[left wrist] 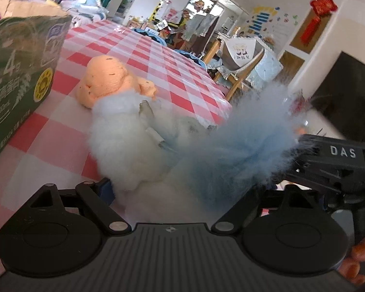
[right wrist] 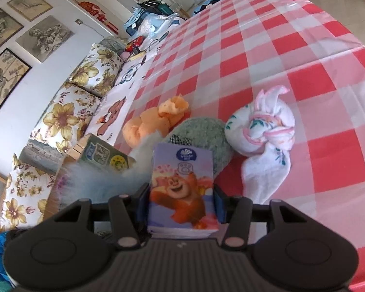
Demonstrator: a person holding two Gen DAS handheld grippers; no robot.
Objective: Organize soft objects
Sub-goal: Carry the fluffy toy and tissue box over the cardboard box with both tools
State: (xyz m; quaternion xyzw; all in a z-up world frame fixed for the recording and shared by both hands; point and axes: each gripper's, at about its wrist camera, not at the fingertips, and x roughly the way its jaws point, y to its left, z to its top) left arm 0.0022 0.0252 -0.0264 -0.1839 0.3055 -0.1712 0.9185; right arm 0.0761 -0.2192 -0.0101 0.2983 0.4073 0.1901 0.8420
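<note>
Right gripper (right wrist: 181, 194) clamps a tissue pack (right wrist: 182, 189) (cartoon bear printed on it). Left gripper (left wrist: 182, 170) gapes wide around fluffy fur (left wrist: 133, 150); the green carton (left wrist: 19, 73) stands far left.

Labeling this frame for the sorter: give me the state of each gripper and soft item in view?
left gripper: open, fluffy white-blue toy between its fingers.
right gripper: shut on tissue pack.
orange cloth: bunched, lying on checkered table.
floral cloth: knotted into a ball, on the table.
green box: standing on the table.
</note>
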